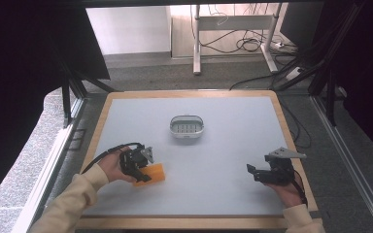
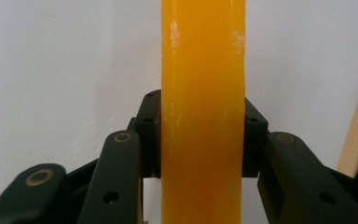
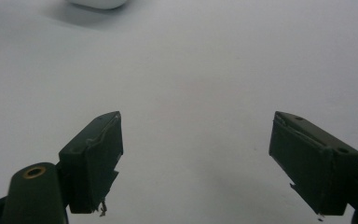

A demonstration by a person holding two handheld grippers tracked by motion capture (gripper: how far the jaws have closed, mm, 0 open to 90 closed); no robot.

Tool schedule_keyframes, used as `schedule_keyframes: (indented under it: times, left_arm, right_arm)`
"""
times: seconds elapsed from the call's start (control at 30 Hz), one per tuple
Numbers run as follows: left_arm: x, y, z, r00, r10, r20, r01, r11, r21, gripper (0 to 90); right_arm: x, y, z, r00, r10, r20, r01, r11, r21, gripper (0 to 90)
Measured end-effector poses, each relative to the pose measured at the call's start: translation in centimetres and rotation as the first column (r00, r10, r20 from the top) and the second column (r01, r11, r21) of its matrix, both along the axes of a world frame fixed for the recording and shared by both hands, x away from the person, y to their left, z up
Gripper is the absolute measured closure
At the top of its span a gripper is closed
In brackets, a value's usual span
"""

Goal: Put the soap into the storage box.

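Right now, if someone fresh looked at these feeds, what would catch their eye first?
The orange block, clamped between the left tongs at the near left of the table, the one bright thing on a pale surface. Next, the small white slotted tray alone at the table's middle. At the near right, the right tongs gape open over bare tabletop.

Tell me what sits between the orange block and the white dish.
Nothing: in the high view, bare grey table top separates the orange block, clamped in the left gripper, from the white dish.

Even, soft light — dark surrounds, slightly blurred.
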State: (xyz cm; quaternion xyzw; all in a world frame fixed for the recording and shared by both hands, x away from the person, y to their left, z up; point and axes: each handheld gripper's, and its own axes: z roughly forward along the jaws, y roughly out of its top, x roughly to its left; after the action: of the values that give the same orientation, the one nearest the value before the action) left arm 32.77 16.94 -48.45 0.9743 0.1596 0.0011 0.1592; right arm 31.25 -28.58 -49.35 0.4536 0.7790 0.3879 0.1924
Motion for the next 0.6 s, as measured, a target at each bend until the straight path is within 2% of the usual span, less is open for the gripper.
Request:
schedule_keyframes:
  times: [0.6]
  left_arm:
    - [0.2, 0.2, 1.4, 0.9997, 0.019, 0.018, -0.018, 0.9994, -0.031, 61.9]
  right_arm:
    - [0.1, 0.0, 0.0, 1.0, 0.002, -0.002, -0.002, 1.0, 0.001, 17.8]
